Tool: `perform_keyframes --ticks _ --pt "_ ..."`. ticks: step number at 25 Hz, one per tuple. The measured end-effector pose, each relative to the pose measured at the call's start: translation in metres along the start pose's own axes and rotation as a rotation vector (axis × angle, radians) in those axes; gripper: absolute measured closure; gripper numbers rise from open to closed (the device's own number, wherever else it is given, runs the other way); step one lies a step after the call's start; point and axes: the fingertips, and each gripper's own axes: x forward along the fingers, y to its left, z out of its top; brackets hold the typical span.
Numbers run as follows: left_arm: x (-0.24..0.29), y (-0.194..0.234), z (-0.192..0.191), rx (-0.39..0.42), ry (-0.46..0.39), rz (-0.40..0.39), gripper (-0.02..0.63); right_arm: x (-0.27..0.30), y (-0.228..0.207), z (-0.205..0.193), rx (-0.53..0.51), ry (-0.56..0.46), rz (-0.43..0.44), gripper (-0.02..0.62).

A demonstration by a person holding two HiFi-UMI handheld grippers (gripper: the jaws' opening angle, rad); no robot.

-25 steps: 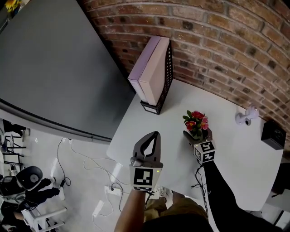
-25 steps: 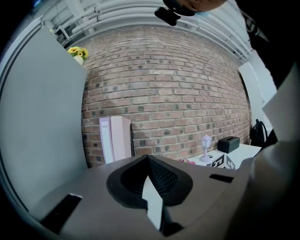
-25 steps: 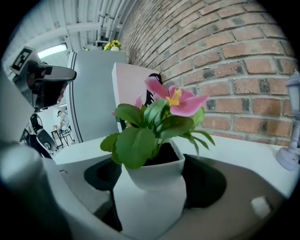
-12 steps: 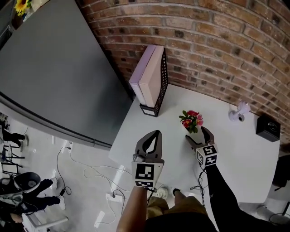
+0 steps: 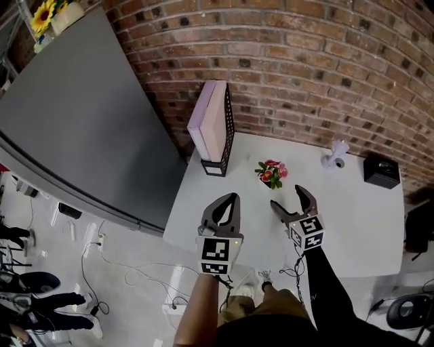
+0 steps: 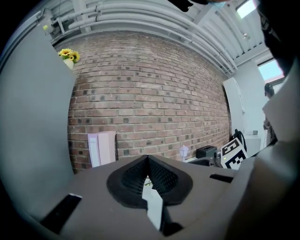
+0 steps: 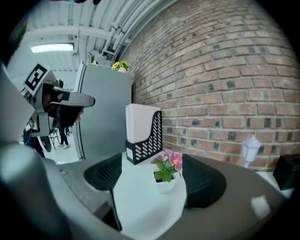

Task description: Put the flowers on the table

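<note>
We look down at a brick wall (image 5: 325, 61) along the back and, to its left, a big grey cabinet (image 5: 74, 115) with sunflowers (image 5: 44, 15) on top. Below the wall is the white table (image 5: 366, 223), set in the corner against the cabinet.

At the table's back left corner we see a black mesh file holder (image 5: 226, 129) standing upright with pale pink folders (image 5: 207, 122) in it. At the far right, near the wall, is a small black box (image 5: 382, 171).

The left gripper (image 5: 232, 198) hangs over the table's near left edge. Its own view shows its jaws pressed together with nothing between them. The right gripper (image 5: 287, 198) is beside it, further in over the table. Its jaws are spread wide and hold nothing.

The flowers (image 5: 271, 173), pink and red blooms in a little white pot, stand upright on the table just beyond the right gripper's tips. In the right gripper view they are framed in the gap between the jaws and touch neither one. The file holder is behind them to the left.

A small white lamp (image 5: 334, 154) stands near the wall, between the flowers and the black box.
</note>
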Motion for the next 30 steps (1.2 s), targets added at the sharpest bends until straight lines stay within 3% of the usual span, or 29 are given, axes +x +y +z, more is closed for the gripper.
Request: perform_keyframes --ticks 9,17,30 --pt "-0.029 -0.029 0.033 0.015 -0.045 -0.125 0.600 -0.085 0.014 0.075 -0.029 -0.116 -0.146 0.201" --pt "-0.059 -0.060 0.078 0.049 -0.116 -0.202 0.600 -0.154 0.043 0.134 -0.074 -0.204 -0.212 0.201" --pt "-0.091 -0.077 0.101 0.087 -0.122 -0.179 0.600 -0.206 0.062 0.168 -0.115 -0.272 -0.224 0.201"
